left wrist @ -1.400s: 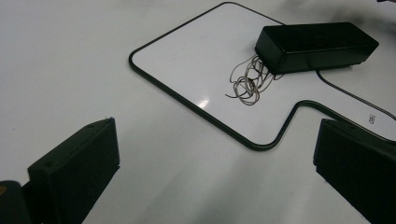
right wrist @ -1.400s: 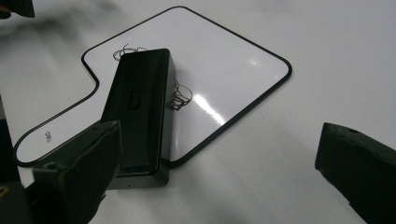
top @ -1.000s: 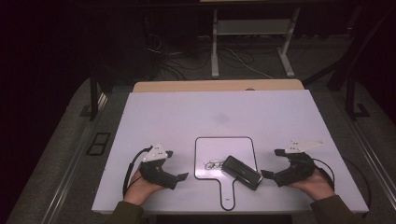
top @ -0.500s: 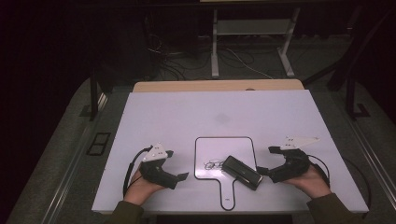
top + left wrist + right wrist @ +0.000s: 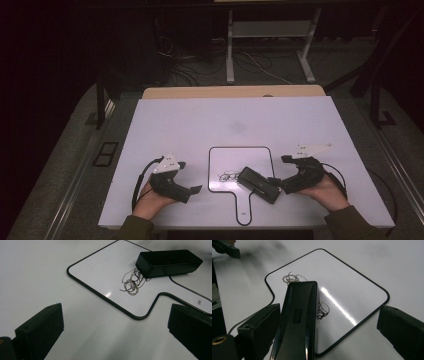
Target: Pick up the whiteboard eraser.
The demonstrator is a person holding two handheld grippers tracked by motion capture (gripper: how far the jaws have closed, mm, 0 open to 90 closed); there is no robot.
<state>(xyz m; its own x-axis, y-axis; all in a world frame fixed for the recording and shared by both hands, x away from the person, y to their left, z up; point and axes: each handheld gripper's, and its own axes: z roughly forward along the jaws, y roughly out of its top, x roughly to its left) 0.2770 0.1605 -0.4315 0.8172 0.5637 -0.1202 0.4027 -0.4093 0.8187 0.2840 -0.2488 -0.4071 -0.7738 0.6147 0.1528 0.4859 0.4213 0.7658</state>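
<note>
Glossy black plastic box (image 5: 298, 322) mirrors light along its edges; the paddle-shaped white board (image 5: 342, 287) beneath is smooth and shiny, the white table (image 5: 200, 120) matt, the thin wire tangle (image 5: 132, 283) metallic

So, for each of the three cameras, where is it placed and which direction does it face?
High view: above the person's side, facing forward and down on the white table; both hands show, with the left claw and right claw.
Left gripper view: on the left claw, facing the white paddle-shaped board with black rim; its two jaws show, apart.
Right gripper view: on the right claw, facing the glossy black rectangular box; its jaws show, apart.
Shared: all three see board, box and a thin tangled wire.
</note>
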